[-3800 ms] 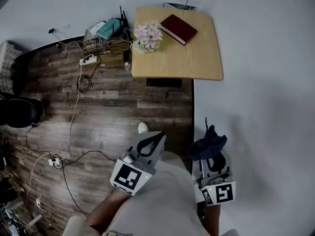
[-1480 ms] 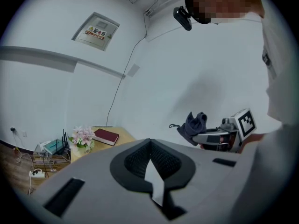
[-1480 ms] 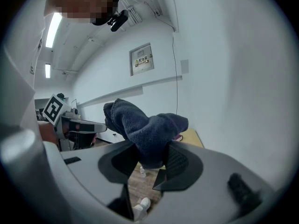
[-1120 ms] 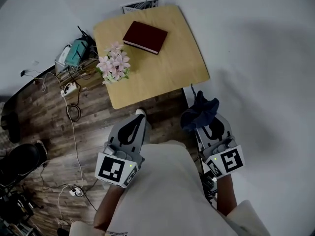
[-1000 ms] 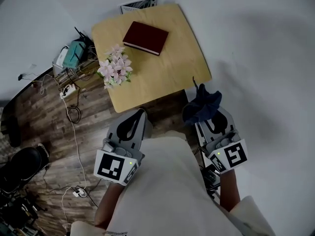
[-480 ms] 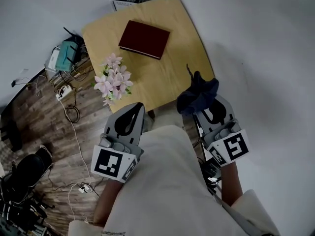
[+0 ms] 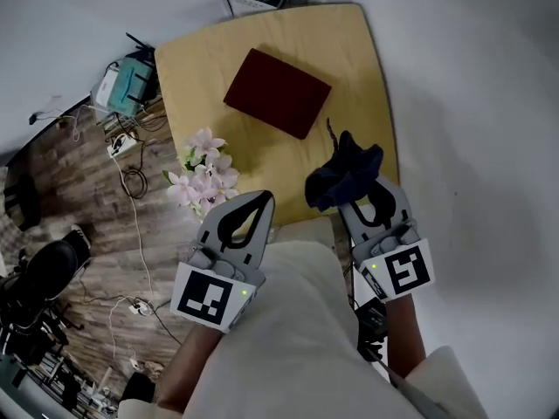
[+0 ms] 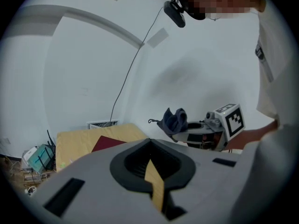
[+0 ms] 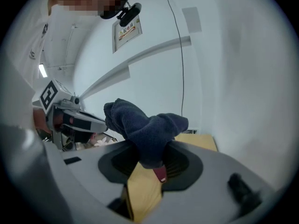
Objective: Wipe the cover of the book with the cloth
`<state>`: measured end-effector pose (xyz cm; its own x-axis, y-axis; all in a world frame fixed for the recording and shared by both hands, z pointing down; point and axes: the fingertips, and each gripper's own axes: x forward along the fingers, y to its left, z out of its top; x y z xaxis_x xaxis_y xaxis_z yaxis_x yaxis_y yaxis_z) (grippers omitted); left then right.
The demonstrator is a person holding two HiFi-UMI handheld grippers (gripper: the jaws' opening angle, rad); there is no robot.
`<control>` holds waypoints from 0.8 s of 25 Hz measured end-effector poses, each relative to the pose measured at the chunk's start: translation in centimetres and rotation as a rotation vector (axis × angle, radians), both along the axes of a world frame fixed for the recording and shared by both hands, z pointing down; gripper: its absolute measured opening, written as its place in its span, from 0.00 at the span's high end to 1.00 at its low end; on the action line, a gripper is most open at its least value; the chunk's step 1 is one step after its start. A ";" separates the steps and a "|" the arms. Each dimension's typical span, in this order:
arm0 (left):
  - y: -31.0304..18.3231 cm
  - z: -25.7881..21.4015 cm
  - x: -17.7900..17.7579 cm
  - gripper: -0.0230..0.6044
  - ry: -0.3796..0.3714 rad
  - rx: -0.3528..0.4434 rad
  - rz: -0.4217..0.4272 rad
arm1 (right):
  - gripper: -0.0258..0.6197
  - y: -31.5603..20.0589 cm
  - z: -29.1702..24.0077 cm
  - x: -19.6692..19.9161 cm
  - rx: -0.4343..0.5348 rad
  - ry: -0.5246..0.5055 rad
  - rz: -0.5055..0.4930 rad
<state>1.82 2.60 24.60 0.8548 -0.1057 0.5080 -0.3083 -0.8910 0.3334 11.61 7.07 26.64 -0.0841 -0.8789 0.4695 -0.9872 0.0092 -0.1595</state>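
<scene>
- The left gripper (image 8: 150, 140), grey with black pads, had its jaws closed tip to tip (nothing sat between them).
- Beyond it lay a dark red hardcover book (image 8: 108, 143) flat on a pale yellow wooden table (image 8: 74, 139).
- To the right, the right gripper (image 8: 183, 129) carried a dark blue crumpled cloth (image 8: 174, 120) at its tip.
- A thin dark cable (image 8: 128, 69) ran up the white wall (image 8: 84, 78).
</scene>
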 end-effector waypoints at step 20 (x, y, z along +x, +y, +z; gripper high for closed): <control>-2.0 10.0 3.7 0.95 -0.095 -0.124 -0.188 | 0.73 -5.8 17.0 3.3 -0.232 0.152 -0.275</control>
